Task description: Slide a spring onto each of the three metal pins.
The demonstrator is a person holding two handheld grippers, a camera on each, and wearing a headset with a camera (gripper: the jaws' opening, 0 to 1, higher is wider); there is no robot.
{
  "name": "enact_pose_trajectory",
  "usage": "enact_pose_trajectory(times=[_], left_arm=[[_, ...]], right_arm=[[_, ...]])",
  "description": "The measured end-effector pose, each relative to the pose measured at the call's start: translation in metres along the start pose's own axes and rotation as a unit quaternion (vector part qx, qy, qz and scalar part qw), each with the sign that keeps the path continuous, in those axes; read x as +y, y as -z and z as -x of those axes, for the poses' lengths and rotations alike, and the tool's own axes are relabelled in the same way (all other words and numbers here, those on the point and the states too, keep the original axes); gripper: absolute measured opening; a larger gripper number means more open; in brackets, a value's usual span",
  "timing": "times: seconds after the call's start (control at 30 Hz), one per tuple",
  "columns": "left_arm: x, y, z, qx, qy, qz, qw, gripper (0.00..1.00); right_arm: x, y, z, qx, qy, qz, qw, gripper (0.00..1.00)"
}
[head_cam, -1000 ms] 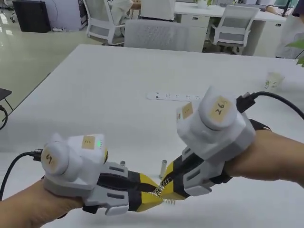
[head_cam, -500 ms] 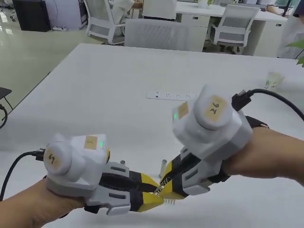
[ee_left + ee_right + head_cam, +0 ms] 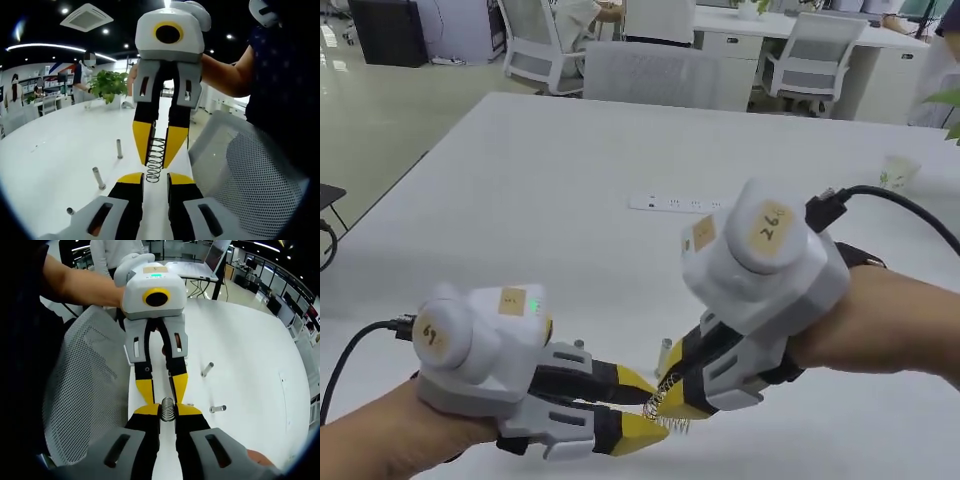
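**Spring held between two tools**

The right tool (image 3: 168, 410) is closed on the spring (image 3: 156, 156) and pinches its sides. The spring lies along that tool's jaws. Its long way points straight out at the left tool (image 3: 156, 176). The left tool's jaws are a little apart, and the spring's free end sits between their yellow tips. I cannot tell if they touch it. The two tools meet nose to nose, low over the white desk (image 3: 620, 170). Three metal pins (image 3: 119, 148) stand on the desk close by, off to one side.
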State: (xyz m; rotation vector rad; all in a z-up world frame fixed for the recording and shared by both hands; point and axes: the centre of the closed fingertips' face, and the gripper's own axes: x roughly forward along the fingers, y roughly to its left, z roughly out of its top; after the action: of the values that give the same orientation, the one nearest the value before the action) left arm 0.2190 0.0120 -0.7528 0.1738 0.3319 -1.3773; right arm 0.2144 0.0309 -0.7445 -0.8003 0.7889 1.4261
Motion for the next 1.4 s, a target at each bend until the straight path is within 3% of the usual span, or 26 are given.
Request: enact_pose_trajectory(times=[0.4, 0.73, 1.4], left_arm=[[0.006, 0.003, 0.013, -0.006, -0.019, 0.017, 0.9996, 0.25], [0.009, 0.013, 0.027, -0.006, -0.043, 0.033, 0.9985, 0.35], [0.022, 0.025, 0.062, -0.025, -0.110, 0.060, 0.9918, 0.46]], right_arm=[[-0.007, 0.007, 0.007, 0.004, 0.009, -0.007, 0.9999, 0.08], [-0.010, 0.012, 0.010, 0.007, 0.014, -0.013, 0.9998, 0.08], [-0.024, 0.025, 0.022, 0.019, 0.027, -0.024, 0.9992, 0.08]])
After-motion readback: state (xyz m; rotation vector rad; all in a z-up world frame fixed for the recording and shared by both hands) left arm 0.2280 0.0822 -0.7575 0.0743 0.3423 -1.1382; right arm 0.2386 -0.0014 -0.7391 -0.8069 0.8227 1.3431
